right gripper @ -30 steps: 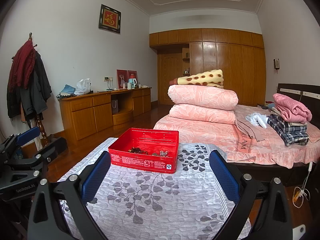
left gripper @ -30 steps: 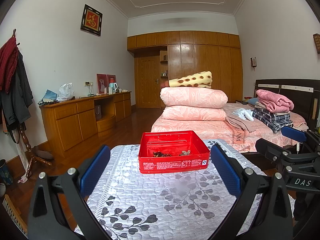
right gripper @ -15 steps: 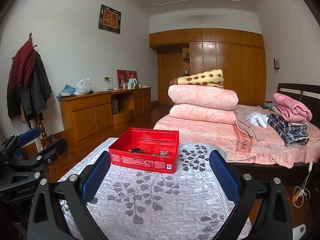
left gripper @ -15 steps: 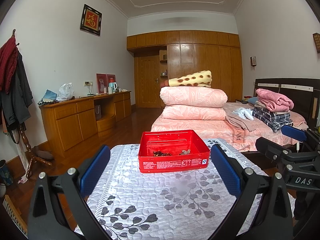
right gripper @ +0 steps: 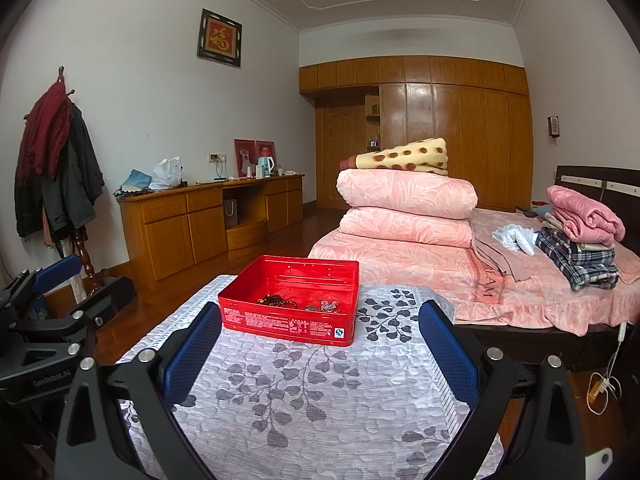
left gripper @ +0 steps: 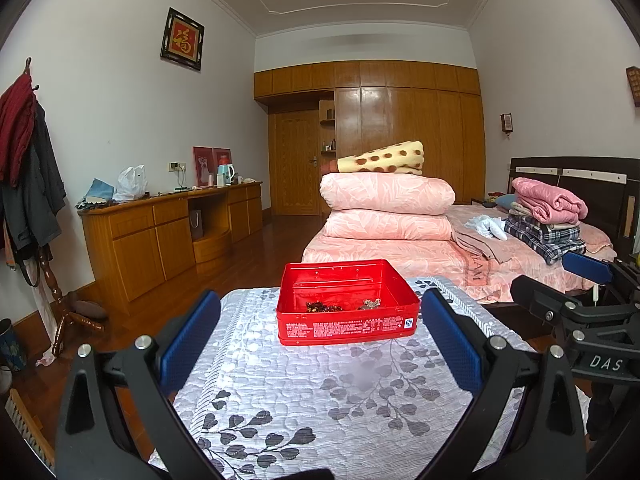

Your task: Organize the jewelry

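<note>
One open red rectangular metal tin [left gripper: 348,304] mid-frame on grey leaf-patterned cloth [left gripper: 320,392], two small jewelry heaps [left gripper: 324,306] inside, two blue-padded grippers, left gripper [left gripper: 320,336] and right gripper [right gripper: 316,348], both spread wide, empty.

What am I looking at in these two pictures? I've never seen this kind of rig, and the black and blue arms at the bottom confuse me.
There is no robot here. A person holds one hand-held grasping tool in each hand, and each tool carries a wide-angle camera looking forward along its two fingers. The left tool fills the bottom of its own picture; the right tool does the same in the other. Each also shows at the edge of the other's view. The blue parts are the finger pads.

Both tools are open and hold nothing. Ahead, on a table under a leaf-patterned cloth, stands an open red tin. Inside lie a dark beaded piece and a small silvery piece, too small to identify further. Behind is a bedroom.
</note>
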A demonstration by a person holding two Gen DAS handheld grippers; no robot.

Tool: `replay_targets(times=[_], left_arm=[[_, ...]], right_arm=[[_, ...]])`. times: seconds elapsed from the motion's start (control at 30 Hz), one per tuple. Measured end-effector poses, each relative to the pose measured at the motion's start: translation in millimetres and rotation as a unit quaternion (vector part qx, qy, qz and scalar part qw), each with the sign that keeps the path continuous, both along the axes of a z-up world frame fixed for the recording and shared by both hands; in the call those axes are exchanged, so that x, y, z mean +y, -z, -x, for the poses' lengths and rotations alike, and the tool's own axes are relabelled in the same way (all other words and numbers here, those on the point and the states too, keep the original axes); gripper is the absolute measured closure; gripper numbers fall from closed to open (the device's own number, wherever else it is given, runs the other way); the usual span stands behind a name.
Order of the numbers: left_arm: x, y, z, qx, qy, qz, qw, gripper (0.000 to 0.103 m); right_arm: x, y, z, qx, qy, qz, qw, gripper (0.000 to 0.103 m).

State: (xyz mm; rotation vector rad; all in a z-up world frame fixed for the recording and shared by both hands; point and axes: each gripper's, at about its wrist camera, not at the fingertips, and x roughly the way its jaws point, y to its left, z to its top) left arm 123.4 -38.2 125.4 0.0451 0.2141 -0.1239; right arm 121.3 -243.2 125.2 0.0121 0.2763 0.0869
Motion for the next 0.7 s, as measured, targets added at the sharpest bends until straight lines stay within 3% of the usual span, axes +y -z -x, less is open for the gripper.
replay_targets(times=[0.7], left_arm=[[0.7, 2.6, -2.2, 0.007, -0.002, 0.001, 1.0, 0.006]], right_arm=[[0.3, 0.0, -0.2, 0.001, 0.0, 0.001, 1.0, 0.006]])
